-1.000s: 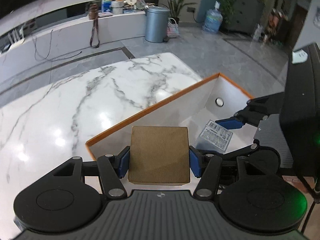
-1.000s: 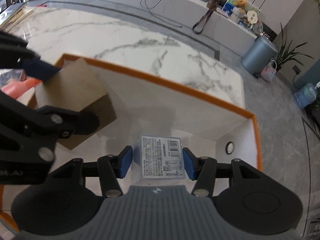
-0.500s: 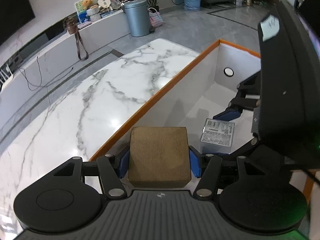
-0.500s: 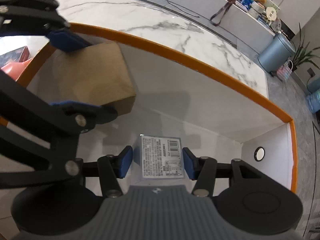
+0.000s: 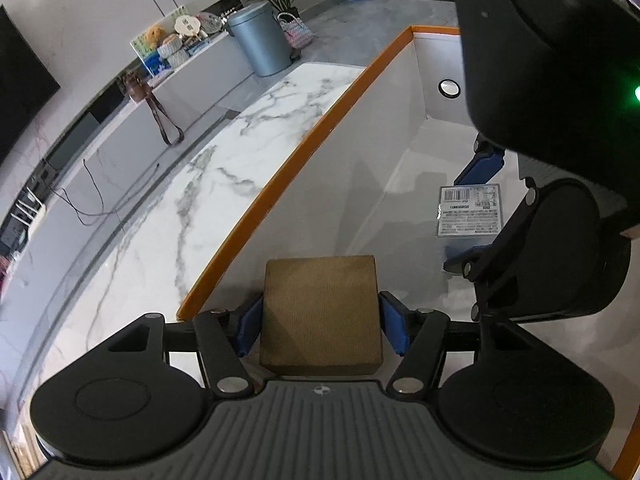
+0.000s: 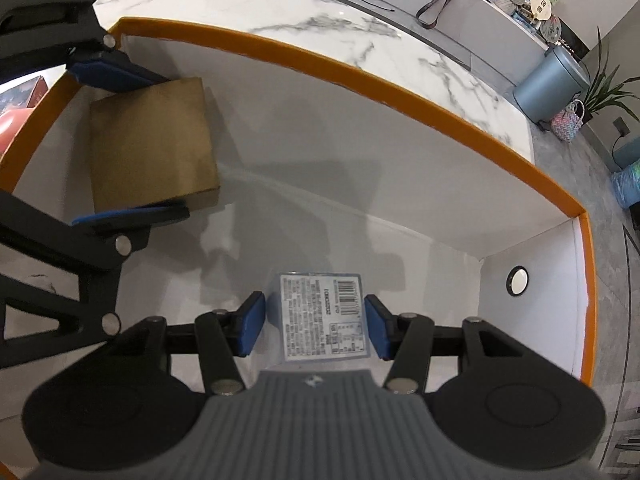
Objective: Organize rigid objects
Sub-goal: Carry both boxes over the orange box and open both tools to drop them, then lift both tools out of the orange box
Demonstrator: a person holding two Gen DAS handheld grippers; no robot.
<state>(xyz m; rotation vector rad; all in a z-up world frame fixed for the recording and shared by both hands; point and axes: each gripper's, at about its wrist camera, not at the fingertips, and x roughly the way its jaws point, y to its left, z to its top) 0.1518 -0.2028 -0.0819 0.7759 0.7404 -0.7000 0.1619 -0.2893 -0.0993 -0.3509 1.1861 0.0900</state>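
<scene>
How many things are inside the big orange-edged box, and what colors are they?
Brown: 1, the cardboard box near one end of the bin
Clear with a white label: 1, the small packet
Total: 2

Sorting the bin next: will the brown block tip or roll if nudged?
The brown block looks flat-sided and squat, so it likely slides rather than rolls. Its matte, textured face suggests decent grip. It seems rigid.
</scene>
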